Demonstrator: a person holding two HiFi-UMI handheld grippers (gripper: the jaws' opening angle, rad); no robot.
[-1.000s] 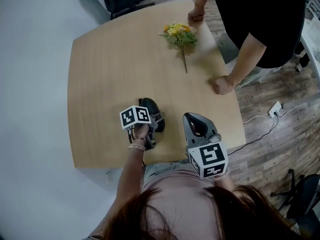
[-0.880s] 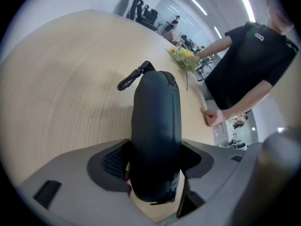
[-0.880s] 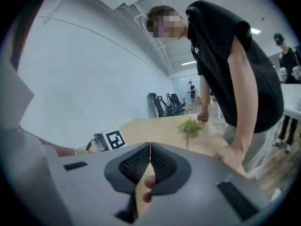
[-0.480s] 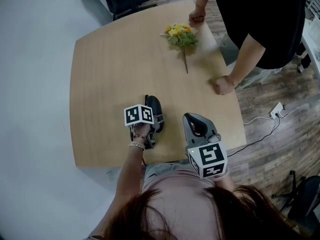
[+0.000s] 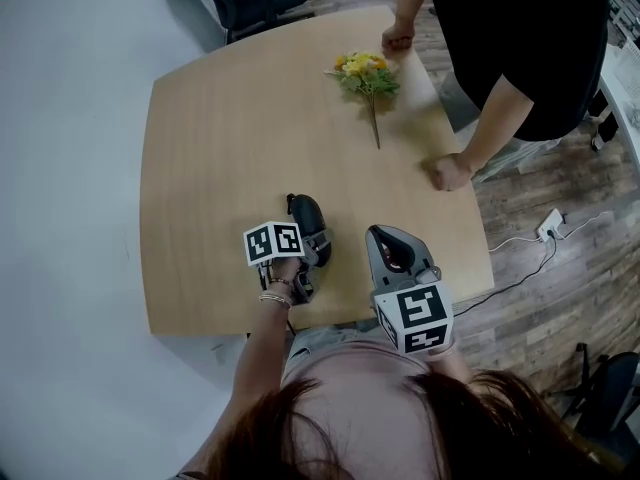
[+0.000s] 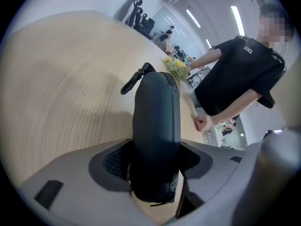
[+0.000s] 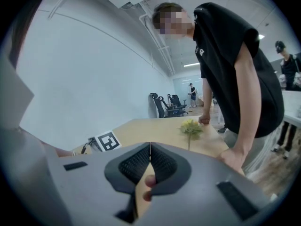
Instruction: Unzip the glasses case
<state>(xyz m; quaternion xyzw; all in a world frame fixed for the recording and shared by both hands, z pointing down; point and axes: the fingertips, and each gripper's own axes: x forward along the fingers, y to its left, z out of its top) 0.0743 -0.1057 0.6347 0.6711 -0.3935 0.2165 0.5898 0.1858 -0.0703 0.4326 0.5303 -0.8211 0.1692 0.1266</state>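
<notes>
Two grippers, one job each — the left gripper (image 5: pixel 312 250) has just been closing its wide jaws on the case (image 6: pixel 156 117), which lies on the desk (image 5: pixel 220 138) near the front edge; the pads meet its sides. The right gripper (image 7: pixel 150 149) hangs just beside, jaws together on nothing. To unzip well, hold the left grip firm so the case cannot slide. Then open the right, pinch the black tab (image 6: pixel 135 81) at the far end — likely the pull — and draw along the seam.
</notes>
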